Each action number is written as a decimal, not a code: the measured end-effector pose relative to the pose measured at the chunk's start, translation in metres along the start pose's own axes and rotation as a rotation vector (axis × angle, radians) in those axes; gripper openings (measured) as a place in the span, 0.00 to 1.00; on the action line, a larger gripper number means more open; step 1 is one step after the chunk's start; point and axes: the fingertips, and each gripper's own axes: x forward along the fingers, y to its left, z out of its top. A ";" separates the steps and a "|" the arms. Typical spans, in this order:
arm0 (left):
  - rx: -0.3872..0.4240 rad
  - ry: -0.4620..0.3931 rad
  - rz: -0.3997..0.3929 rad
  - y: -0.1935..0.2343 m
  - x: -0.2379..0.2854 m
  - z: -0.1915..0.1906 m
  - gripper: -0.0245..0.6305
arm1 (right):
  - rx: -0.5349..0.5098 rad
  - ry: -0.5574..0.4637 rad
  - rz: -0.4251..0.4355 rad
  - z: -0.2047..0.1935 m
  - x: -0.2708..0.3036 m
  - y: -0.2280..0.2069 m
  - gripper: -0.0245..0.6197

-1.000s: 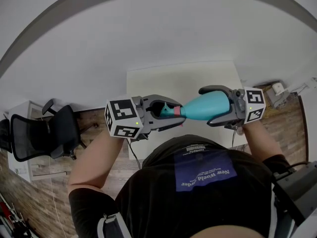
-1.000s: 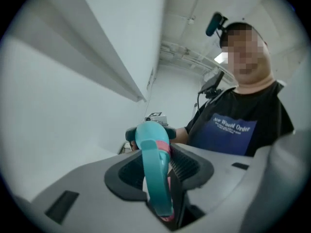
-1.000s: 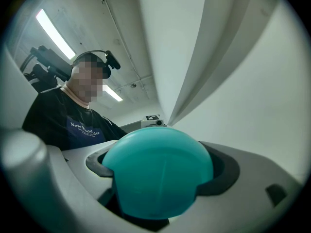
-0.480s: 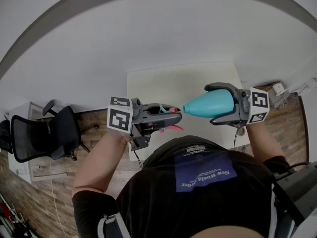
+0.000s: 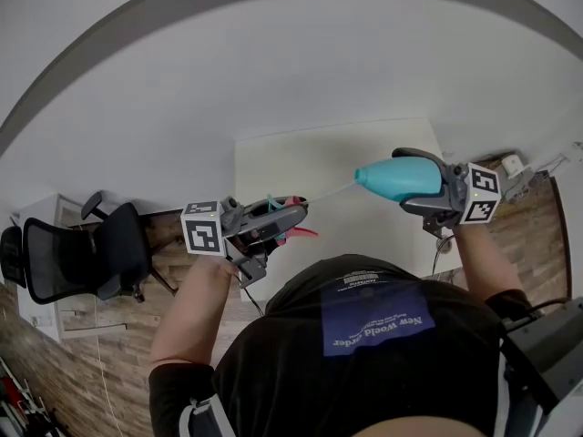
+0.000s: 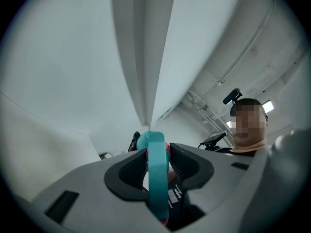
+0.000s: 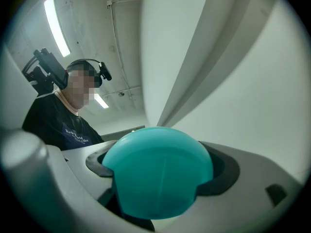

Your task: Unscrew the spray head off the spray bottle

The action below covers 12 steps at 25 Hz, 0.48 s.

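Spray head (image 5: 284, 215), teal with pink trigger, off its bottle and clamped edge-on between jaws of left gripper (image 6: 159, 155), partly closed on it; seen from head view at left edge of white worktop (image 5: 310, 157). Spray bottle (image 7: 158, 176), teal, gripped round its body by jaws of right gripper (image 5: 407, 182), spread wide on it, neck pointing toward worktop's middle; seen at right edge of worktop. Thin dip tube (image 5: 332, 189) stretching over worktop from head toward bottle neck, head and neck apart. Black office chair (image 5: 73, 255) well to left of worktop.
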 end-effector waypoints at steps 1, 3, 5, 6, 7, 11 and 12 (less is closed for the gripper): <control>0.004 -0.028 0.006 0.001 -0.004 0.002 0.27 | 0.009 -0.013 -0.017 0.001 -0.003 -0.003 0.74; 0.010 -0.083 0.021 0.005 -0.014 0.007 0.27 | 0.022 -0.032 -0.049 0.002 -0.008 -0.010 0.74; 0.017 -0.130 0.035 0.010 -0.024 0.012 0.27 | 0.031 -0.043 -0.076 0.002 -0.011 -0.016 0.74; 0.023 -0.150 0.042 0.012 -0.028 0.014 0.27 | 0.035 -0.049 -0.089 0.003 -0.011 -0.018 0.74; 0.030 -0.168 0.048 0.014 -0.032 0.017 0.27 | 0.039 -0.055 -0.102 0.004 -0.012 -0.021 0.74; 0.063 -0.268 0.057 0.018 -0.045 0.027 0.27 | 0.056 -0.077 -0.139 0.005 -0.014 -0.028 0.74; 0.075 -0.296 0.063 0.019 -0.048 0.030 0.27 | 0.060 -0.081 -0.147 0.004 -0.014 -0.029 0.74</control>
